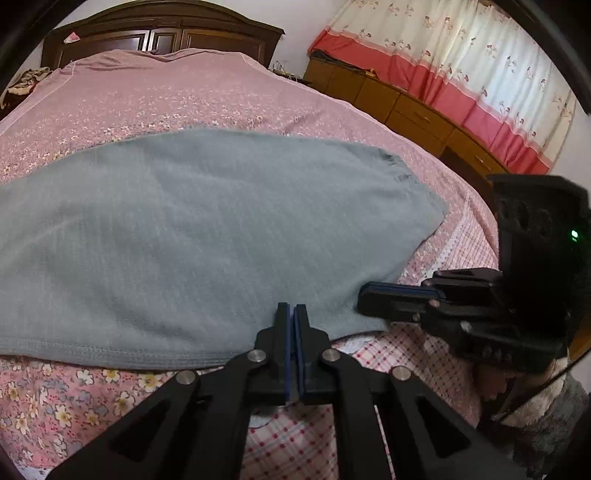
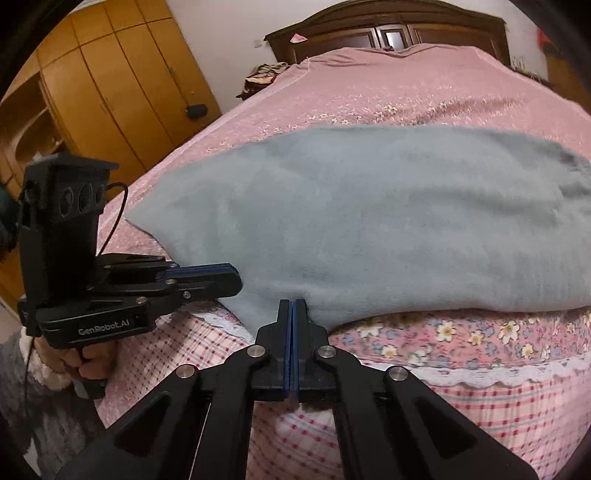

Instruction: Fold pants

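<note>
Grey pants (image 1: 207, 229) lie folded flat across a pink flowered bed cover (image 1: 166, 96), long side toward me. My left gripper (image 1: 293, 308) is shut, its blue pads pressed together on the pants' near hem. From the right wrist view it (image 2: 234, 276) sits at the near left corner of the pants (image 2: 388, 221). My right gripper (image 2: 291, 304) is shut on the same near edge, a short way to the right. Seen from the left wrist it (image 1: 364, 291) lies on its side at the fabric's edge. The cloth inside the jaws is hidden.
A dark wooden headboard (image 1: 166, 33) ends the bed at the far side. A low wooden dresser (image 1: 406, 107) and red-and-white curtain (image 1: 461, 62) stand on the right, a wooden wardrobe (image 2: 110, 74) on the left. A hand (image 2: 92, 362) grips the left handle. Crumpled clothes (image 2: 264, 75) lie near the headboard.
</note>
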`<state>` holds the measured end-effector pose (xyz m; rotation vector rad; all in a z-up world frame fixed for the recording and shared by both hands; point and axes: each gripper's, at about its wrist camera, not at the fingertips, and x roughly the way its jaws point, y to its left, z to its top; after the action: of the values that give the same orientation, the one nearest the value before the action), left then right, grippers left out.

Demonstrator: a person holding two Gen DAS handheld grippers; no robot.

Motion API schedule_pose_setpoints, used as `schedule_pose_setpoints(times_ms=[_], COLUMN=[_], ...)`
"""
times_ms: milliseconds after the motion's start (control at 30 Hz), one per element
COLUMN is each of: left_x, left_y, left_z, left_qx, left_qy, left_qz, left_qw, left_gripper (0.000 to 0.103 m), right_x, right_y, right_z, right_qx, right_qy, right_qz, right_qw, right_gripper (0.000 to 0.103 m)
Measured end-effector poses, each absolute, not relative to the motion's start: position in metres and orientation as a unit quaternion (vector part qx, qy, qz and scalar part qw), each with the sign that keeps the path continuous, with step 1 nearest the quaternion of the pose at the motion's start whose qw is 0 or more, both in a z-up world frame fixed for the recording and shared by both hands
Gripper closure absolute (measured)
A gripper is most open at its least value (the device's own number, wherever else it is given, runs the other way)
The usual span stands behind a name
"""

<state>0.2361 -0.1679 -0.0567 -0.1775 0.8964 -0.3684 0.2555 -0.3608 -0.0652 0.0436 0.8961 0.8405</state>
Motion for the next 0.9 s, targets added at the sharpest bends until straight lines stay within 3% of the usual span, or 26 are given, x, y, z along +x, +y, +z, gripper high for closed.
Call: schedule_pose_setpoints(times_ms=[133, 233, 400, 600, 900], left_x=[0.239, 0.236, 0.235, 0.237, 0.235], left_y=[-0.172, -0.173, -0.169, -0.168, -0.173], left_z=[-0.053, -0.05, -0.05, -0.049, -0.047], left_qx=[-0.077, -0.073, -0.077, -0.078, -0.073], left_qy=[0.427, 0.421, 0.421, 0.423, 0.421], left_qz=[-0.177, -0.178, -0.182, -0.182, -0.179], left_qw=[0.883, 0.886, 0.885, 0.884, 0.886], left_gripper=[0.099, 0.099, 0.099, 0.099, 0.099], right_x=[0.253, 0.24, 0.249, 0.269, 0.275], right_y=[-0.366, -0.368, -0.379, -0.388, -0.353], right_z=[-0.057, -0.049, -0.076, -0.096, -0.092], right_qx=[0.028, -0.008, 0.087, 0.203, 0.16], right_qy=[0.395, 0.37, 0.448, 0.484, 0.471], right_qz=[0.395, 0.398, 0.468, 0.447, 0.41], right_qw=[0.829, 0.839, 0.756, 0.724, 0.764], right_gripper=[0.103, 0.092, 0.083, 0.083, 0.079])
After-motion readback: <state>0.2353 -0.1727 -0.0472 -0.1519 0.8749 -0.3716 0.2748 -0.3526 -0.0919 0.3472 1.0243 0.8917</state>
